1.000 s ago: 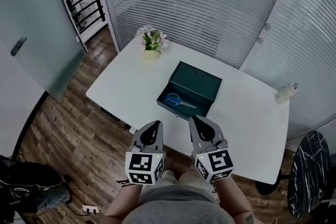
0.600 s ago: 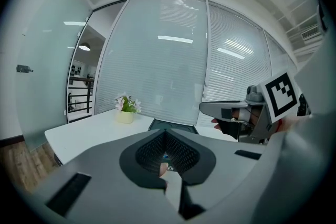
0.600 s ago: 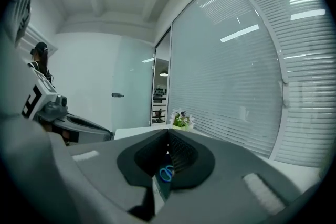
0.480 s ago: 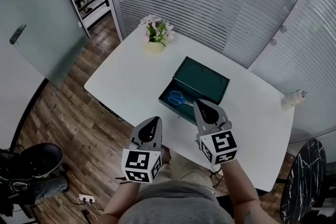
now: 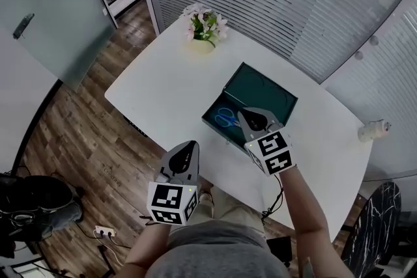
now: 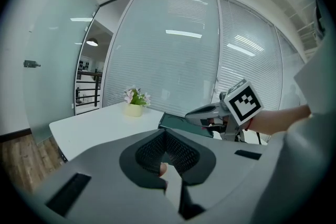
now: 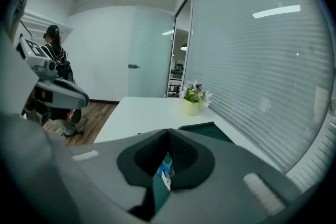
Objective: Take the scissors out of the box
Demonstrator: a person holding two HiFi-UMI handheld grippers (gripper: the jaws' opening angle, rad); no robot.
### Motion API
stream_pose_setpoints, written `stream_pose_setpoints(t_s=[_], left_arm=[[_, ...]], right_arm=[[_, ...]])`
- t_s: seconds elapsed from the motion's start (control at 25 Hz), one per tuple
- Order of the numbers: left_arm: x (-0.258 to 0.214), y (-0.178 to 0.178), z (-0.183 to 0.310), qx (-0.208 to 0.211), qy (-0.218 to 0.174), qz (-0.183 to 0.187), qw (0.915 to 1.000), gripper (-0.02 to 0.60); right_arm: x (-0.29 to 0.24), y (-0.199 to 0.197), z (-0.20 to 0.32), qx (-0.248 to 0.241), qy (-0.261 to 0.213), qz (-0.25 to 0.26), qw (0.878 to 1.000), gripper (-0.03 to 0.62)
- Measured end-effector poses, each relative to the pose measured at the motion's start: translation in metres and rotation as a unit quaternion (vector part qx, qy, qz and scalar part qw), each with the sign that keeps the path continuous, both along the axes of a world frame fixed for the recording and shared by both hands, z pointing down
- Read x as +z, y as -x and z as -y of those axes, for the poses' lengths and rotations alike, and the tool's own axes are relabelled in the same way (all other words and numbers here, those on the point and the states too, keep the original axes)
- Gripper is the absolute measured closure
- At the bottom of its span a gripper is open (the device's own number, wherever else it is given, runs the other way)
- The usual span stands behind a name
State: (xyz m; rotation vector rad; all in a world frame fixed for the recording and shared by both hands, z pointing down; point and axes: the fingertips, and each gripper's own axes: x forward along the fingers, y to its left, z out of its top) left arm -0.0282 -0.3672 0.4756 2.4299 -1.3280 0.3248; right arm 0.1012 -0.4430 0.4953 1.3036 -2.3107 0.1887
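Observation:
A dark green open box [image 5: 260, 97] lies on the white table [image 5: 163, 84]. Blue-handled scissors [image 5: 227, 116] rest inside it at its near-left end. My right gripper [image 5: 242, 112] is shut and empty, with its tip over the box's near rim, just right of the scissors. In the right gripper view the blue handles [image 7: 166, 164] show through the slot under the shut jaws [image 7: 168, 131]. My left gripper [image 5: 193, 144] hangs off the table's near edge, shut and empty. The left gripper view shows its closed tip [image 6: 165, 131], the right gripper [image 6: 209, 112] and the box [image 6: 173, 122].
A pot of flowers [image 5: 205, 29] stands at the table's far corner. A small white object [image 5: 373, 130] sits at the right end. A marbled chair seat [image 5: 379, 218] is at the lower right, a black bag [image 5: 32, 205] on the wooden floor at the left.
My right gripper has moved forward and down from in front of the table to the box's near rim beside the scissors. The left gripper moved only a little. Both stayed shut.

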Motion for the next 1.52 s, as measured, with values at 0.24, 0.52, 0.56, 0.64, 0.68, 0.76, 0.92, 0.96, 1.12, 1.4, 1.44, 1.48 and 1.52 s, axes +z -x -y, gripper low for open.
stream_pose_setpoints(t_s=[0.24, 0.52, 0.56, 0.64, 0.68, 0.76, 0.92, 0.96, 1.12, 1.4, 1.44, 1.48, 1.52], left_arm=[[0.011, -0.001, 0.007, -0.005, 0.011, 0.005, 0.9999, 0.575], [0.016, -0.002, 0.016, -0.007, 0.013, 0.008, 0.9999, 0.575], [0.016, -0.003, 0.017, -0.008, 0.014, 0.008, 0.9998, 0.575], [0.016, -0.003, 0.018, -0.008, 0.015, 0.007, 0.9998, 0.575], [0.016, -0.004, 0.018, -0.007, 0.016, 0.007, 0.9998, 0.575], [0.017, -0.003, 0.019, -0.008, 0.017, 0.007, 0.9998, 0.575], [0.017, 0.0, 0.019, -0.012, 0.016, 0.007, 0.9998, 0.575], [0.016, 0.002, 0.019, -0.014, 0.016, 0.007, 0.9998, 0.575], [0.013, 0.005, 0.02, -0.02, 0.01, 0.006, 0.9997, 0.575], [0.009, 0.007, 0.017, -0.023, 0.006, 0.005, 0.9997, 0.575], [0.009, 0.007, 0.017, -0.024, 0.006, 0.004, 0.9997, 0.575], [0.008, 0.007, 0.016, -0.025, 0.005, 0.004, 0.9997, 0.575], [0.007, 0.007, 0.015, -0.026, 0.004, 0.003, 0.9997, 0.575]], right_arm=[[0.054, 0.004, 0.017, -0.041, 0.065, -0.049, 0.996, 0.585], [0.103, 0.013, 0.027, -0.082, 0.135, -0.077, 0.984, 0.582], [0.109, 0.015, 0.026, -0.091, 0.15, -0.078, 0.982, 0.521], [0.117, 0.021, 0.025, -0.106, 0.164, -0.078, 0.978, 0.49], [0.119, 0.024, 0.026, -0.111, 0.165, -0.079, 0.977, 0.49], [0.124, 0.029, 0.028, -0.12, 0.169, -0.081, 0.975, 0.49], [0.138, 0.033, 0.028, -0.133, 0.187, -0.098, 0.969, 0.479], [0.141, 0.033, 0.028, -0.133, 0.188, -0.101, 0.968, 0.479], [0.146, 0.033, 0.028, -0.136, 0.187, -0.114, 0.966, 0.487], [0.149, 0.034, 0.028, -0.143, 0.19, -0.121, 0.964, 0.491], [0.149, 0.034, 0.028, -0.145, 0.19, -0.12, 0.964, 0.491], [0.149, 0.034, 0.028, -0.147, 0.19, -0.121, 0.963, 0.493], [0.148, 0.034, 0.028, -0.148, 0.188, -0.124, 0.963, 0.494]])
